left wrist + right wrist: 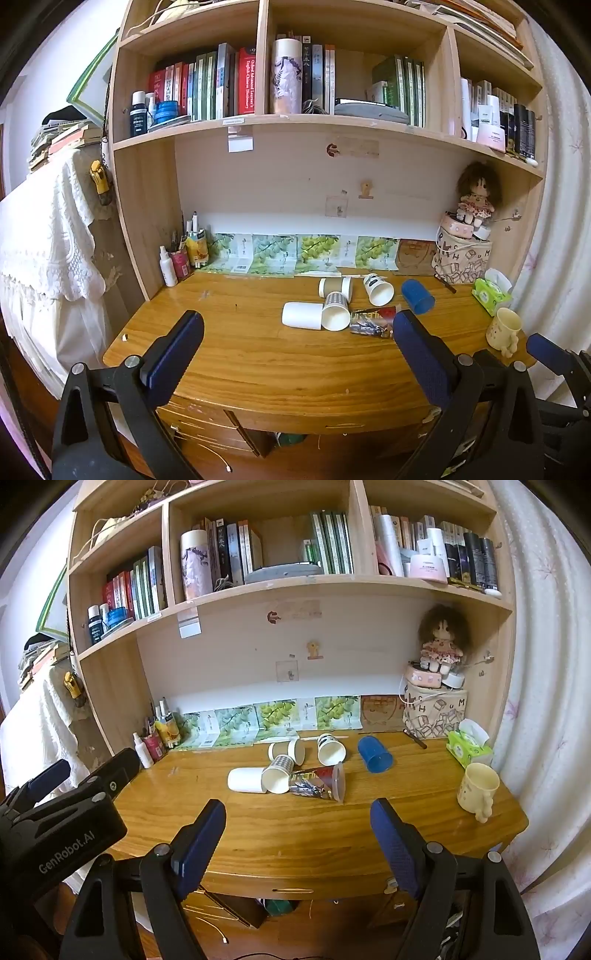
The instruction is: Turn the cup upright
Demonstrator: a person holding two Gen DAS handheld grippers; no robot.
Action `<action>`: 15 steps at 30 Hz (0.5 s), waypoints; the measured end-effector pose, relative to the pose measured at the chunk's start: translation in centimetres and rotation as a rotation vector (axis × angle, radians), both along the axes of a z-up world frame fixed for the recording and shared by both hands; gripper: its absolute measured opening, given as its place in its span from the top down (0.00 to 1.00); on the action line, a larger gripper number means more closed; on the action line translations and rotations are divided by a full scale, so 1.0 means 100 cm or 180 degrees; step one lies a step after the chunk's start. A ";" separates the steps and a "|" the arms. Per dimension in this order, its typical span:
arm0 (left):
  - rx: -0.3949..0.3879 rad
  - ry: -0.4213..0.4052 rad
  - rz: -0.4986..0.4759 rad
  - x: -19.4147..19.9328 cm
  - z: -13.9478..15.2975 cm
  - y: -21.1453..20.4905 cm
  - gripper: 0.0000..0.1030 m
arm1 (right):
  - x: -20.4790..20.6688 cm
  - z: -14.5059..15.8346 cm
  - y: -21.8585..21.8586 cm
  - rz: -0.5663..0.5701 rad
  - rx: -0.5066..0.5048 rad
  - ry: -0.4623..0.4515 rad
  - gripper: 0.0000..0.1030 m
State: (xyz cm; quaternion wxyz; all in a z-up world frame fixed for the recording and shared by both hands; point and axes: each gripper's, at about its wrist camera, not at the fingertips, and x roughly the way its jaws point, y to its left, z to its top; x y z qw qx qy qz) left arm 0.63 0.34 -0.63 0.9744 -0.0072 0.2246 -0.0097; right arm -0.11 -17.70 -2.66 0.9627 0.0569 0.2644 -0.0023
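Nearest each lens are the blue-padded fingers. The right gripper stands with its jaws spread wide and nothing between them; the left gripper is likewise spread and empty. Both hang over the near edge of the desk, short of the cups.

The cups lie ahead of the claws in a loose cluster, all on their sides:

- White cup: ahead and left of the right claw's centre line, long axis running left to right.
- Patterned paper cup: touching the white cup, mouth turned toward the claw.
- Printed clear cup: almost straight ahead of the right claw, long axis left to right, mouth to the right.
- Blue cup: ahead and to the right, mouth toward the claw, apart from the others.
- Two further paper cups lie behind the cluster.

A cream mug stands upright far to the right (not a candidate).

Judgement: the right claw is better placed for the printed clear cup or the blue cup. A cup whose axis lies crosswise calls for the jaws to close across its wall before tilting it up.
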 end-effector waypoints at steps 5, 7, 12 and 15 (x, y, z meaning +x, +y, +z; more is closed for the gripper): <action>-0.0049 0.0006 0.0002 0.004 0.000 0.012 0.01 | 0.004 -0.003 0.009 -0.0018 -0.0050 0.0043 0.21; -0.0072 0.0025 0.0014 0.006 -0.001 0.018 0.01 | 0.006 -0.003 0.012 -0.0032 -0.0064 0.0062 0.21; -0.0083 0.0084 0.0033 0.011 -0.003 0.029 0.01 | 0.010 -0.005 0.020 -0.0083 -0.0101 0.0104 0.21; -0.0096 0.0108 0.0046 0.013 -0.005 0.036 0.01 | 0.014 -0.007 0.024 -0.0129 -0.0113 0.0166 0.21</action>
